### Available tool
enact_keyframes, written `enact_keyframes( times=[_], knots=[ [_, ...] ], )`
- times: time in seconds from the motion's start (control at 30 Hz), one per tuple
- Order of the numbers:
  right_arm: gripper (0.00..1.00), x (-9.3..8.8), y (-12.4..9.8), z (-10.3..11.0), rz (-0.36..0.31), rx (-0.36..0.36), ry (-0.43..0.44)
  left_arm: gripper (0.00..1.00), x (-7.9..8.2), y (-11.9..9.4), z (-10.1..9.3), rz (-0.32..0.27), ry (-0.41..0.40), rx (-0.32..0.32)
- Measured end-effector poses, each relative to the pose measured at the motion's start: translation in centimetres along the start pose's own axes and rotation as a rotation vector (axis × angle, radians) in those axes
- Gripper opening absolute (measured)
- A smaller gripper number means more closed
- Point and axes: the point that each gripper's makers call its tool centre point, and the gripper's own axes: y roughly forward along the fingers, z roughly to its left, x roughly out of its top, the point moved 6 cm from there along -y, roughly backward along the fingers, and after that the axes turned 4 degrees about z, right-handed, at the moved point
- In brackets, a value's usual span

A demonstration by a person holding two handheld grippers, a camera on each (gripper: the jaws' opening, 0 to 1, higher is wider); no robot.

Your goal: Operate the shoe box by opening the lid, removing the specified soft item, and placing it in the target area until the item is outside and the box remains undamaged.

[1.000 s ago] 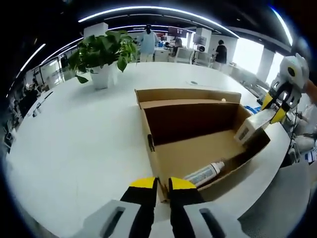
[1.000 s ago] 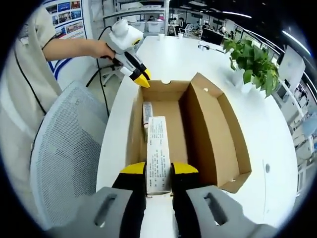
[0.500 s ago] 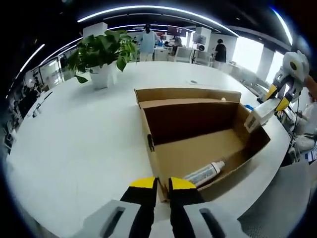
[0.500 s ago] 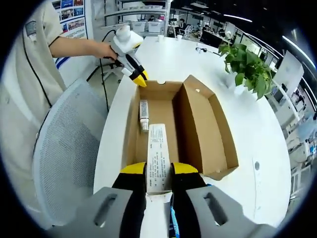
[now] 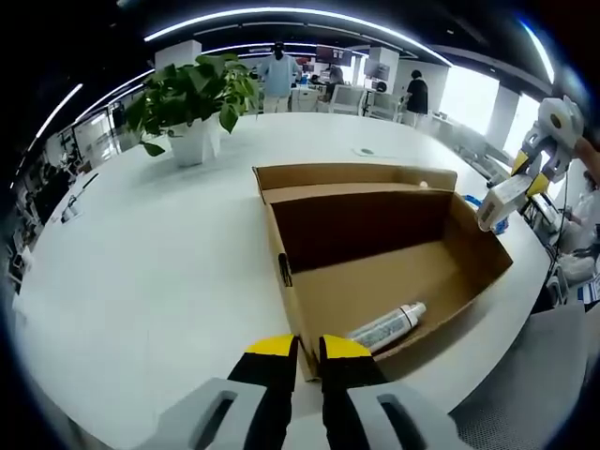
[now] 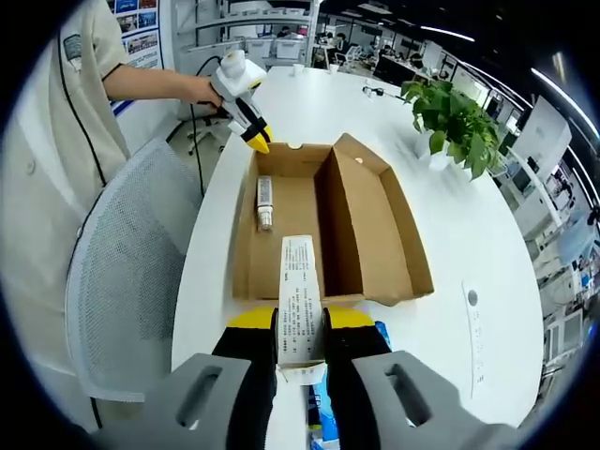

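Note:
An open cardboard shoe box (image 5: 375, 253) lies on the white table (image 5: 141, 281), its lid folded back. A white tube (image 5: 386, 328) rests on the box floor near my left gripper (image 5: 307, 352), which is shut on the box's end wall. That same gripper (image 6: 253, 141) shows at the far end of the box (image 6: 323, 225) in the right gripper view, where the tube (image 6: 264, 199) is in view too. My right gripper (image 6: 300, 328) is shut on a long white printed carton (image 6: 298, 286), held up just outside the box's near end. The carton (image 5: 502, 199) hangs beyond the box's right end.
A potted plant (image 5: 192, 98) stands on the table beyond the box. A grey mesh chair (image 6: 122, 281) sits at the table's edge beside a person in a beige shirt (image 6: 56, 112). A blue packet (image 6: 319, 403) lies under my right gripper. People stand far back (image 5: 278, 75).
My right gripper has lifted the white carton out of the box and drawn it back past the box's end. The left gripper and the box have stayed put.

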Motion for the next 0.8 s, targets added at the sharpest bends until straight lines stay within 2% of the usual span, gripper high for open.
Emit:
enact_keyframes(
  times=[0.8],
  knots=[
    [0.16,-6.7,-3.4,-3.3,0.041,-0.065,0.029,0.09,0.2,0.2,0.1,0.031,0.009,0.009]
  ],
)
